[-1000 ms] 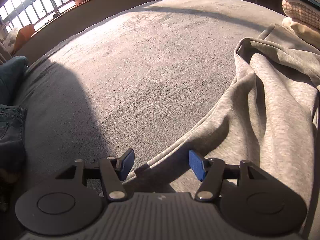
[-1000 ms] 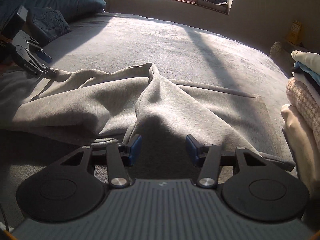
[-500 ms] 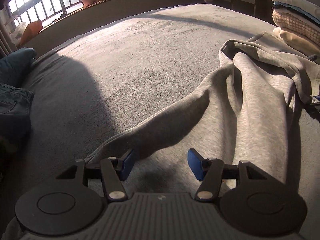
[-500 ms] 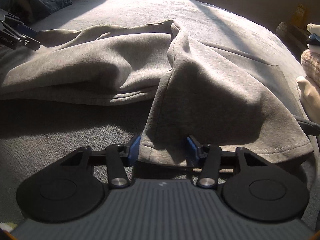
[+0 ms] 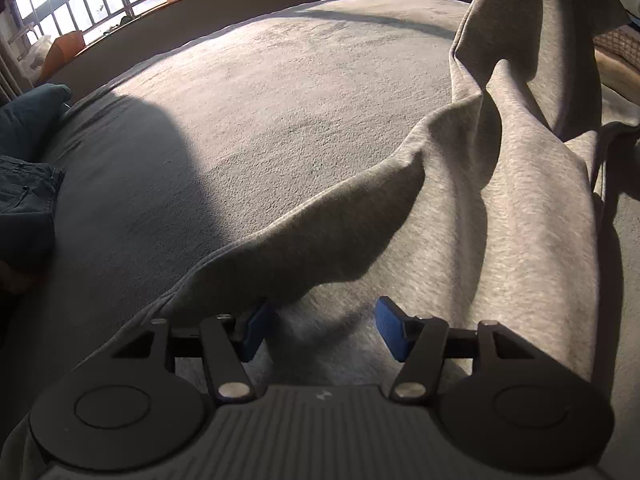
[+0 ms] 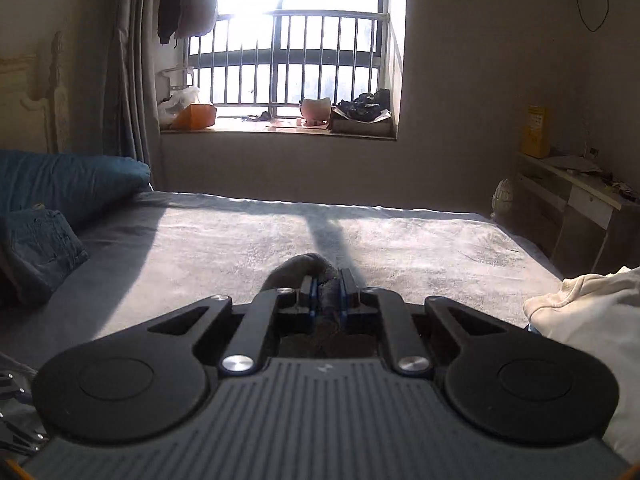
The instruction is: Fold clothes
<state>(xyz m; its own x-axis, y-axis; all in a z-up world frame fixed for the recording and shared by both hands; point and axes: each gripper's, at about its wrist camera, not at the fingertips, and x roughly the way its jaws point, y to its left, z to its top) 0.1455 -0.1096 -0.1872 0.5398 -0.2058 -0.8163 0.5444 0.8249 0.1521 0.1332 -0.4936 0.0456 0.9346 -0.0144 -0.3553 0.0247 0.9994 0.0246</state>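
Your left gripper (image 5: 322, 330) hovers with jaws apart over the grey sweatshirt (image 5: 500, 208) on the bed (image 5: 280, 100), gripping nothing. From there the cloth rises rightward, where your right gripper (image 6: 328, 292) has jaws clamped on a bunched fold.

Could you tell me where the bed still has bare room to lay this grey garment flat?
The blanket is bare between the window wall, the dark jeans and the grey garment. It is crowded by the cream pile.
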